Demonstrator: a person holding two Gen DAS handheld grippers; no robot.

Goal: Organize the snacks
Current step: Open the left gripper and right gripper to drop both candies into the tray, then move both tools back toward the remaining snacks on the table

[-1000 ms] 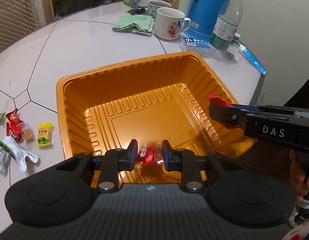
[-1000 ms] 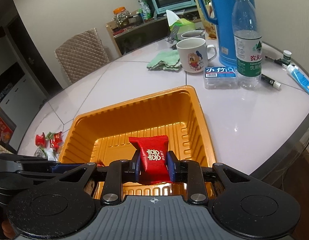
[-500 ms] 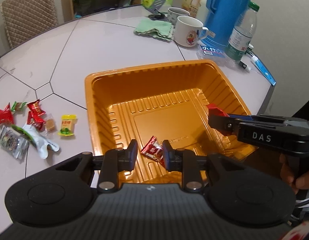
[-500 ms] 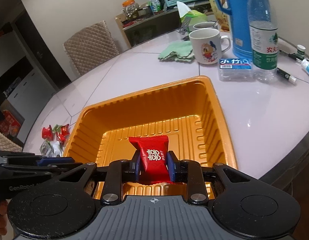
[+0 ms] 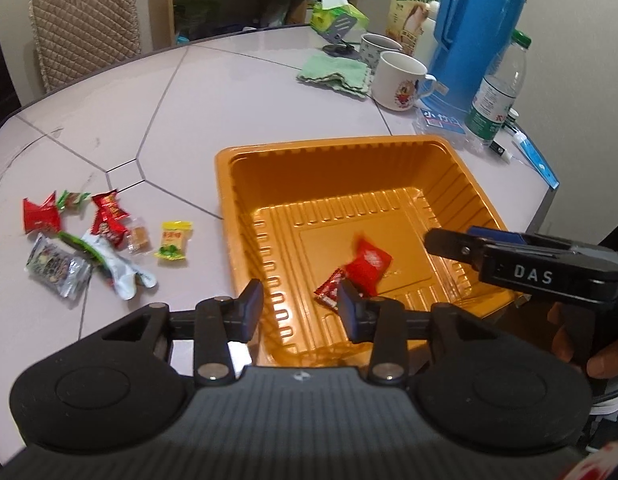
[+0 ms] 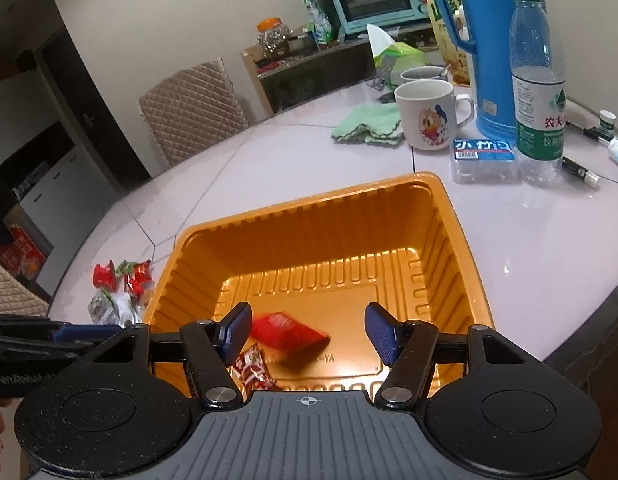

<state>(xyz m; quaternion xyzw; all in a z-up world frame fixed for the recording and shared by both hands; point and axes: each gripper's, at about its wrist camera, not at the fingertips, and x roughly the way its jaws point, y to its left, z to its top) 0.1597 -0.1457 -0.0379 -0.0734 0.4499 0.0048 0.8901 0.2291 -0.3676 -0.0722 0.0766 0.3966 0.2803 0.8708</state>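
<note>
Jaws of right gripper (image 6: 309, 324) spread wide, just opened, pinching nothing; held low over orange ribbed plastic tray (image 5: 245, 168), pointing down, presumably for a short drop. Released red square foil packet (image 6: 287, 330) blurred, at or just above tray floor, beside small red twisted wrapper (image 5: 329, 290) already lying there. Jaws of left gripper (image 5: 300, 296) partly spread, likewise just opened, empty; small red twisted wrapper visible beyond the gap, not gripped. Remaining loose wrapped snacks (image 5: 105, 236) grouped on pale tabletop (image 5: 189, 100) left of tray, well apart from both grippers: probable next pick-up site, nearer the left gripper
</note>
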